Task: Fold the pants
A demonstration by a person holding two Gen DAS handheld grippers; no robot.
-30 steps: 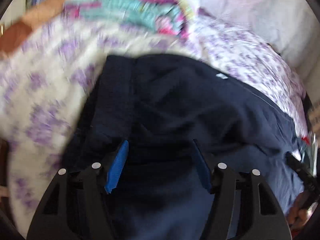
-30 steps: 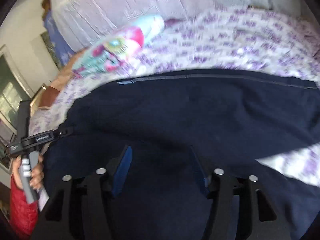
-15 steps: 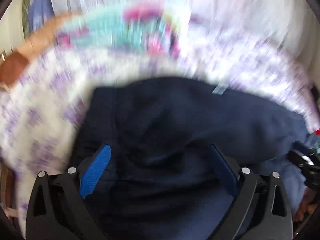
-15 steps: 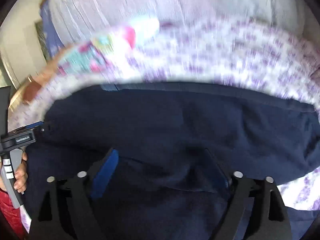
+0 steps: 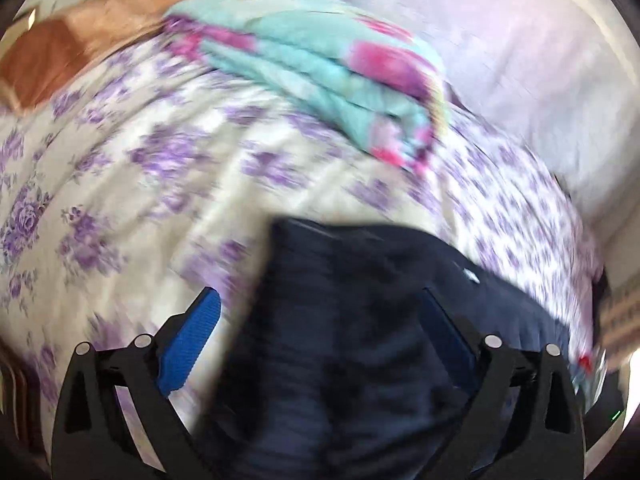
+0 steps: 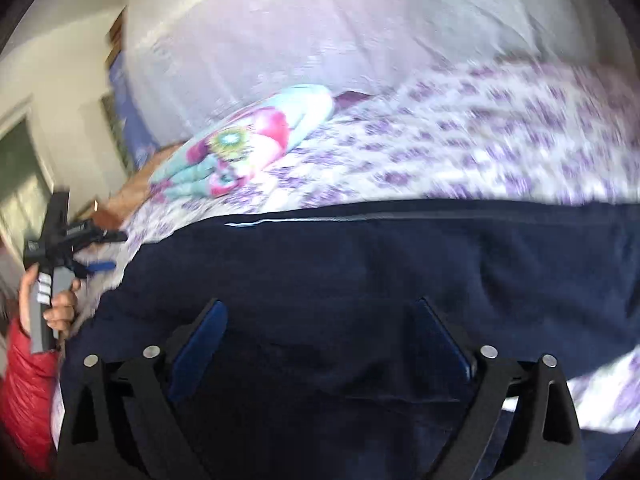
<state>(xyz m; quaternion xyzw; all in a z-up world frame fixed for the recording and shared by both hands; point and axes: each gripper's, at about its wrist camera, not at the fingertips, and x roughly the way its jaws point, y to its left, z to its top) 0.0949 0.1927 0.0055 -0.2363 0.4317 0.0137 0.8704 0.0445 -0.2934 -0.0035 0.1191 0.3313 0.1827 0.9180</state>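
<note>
Dark navy pants [image 6: 360, 280] lie folded on a bed with a purple-flowered sheet [image 5: 140, 168]. In the left wrist view the pants [image 5: 340, 340] fill the lower middle, their left edge between my fingers. My left gripper [image 5: 320, 320] is open over that edge, and nothing is held. My right gripper [image 6: 320, 328] is open wide above the middle of the pants. The left gripper also shows in the right wrist view [image 6: 96, 252], at the pants' left end, held by a hand in a red sleeve.
A folded turquoise and pink quilt [image 5: 320, 80] lies at the far side of the bed, also in the right wrist view [image 6: 240, 148]. A pale lilac pillow or cover [image 6: 320, 32] rises behind. An orange-brown cushion [image 5: 80, 40] sits at far left.
Both grippers have opened from a narrower gap, let go of the pants and pulled back. The left gripper has shifted left, so more bare sheet shows.
</note>
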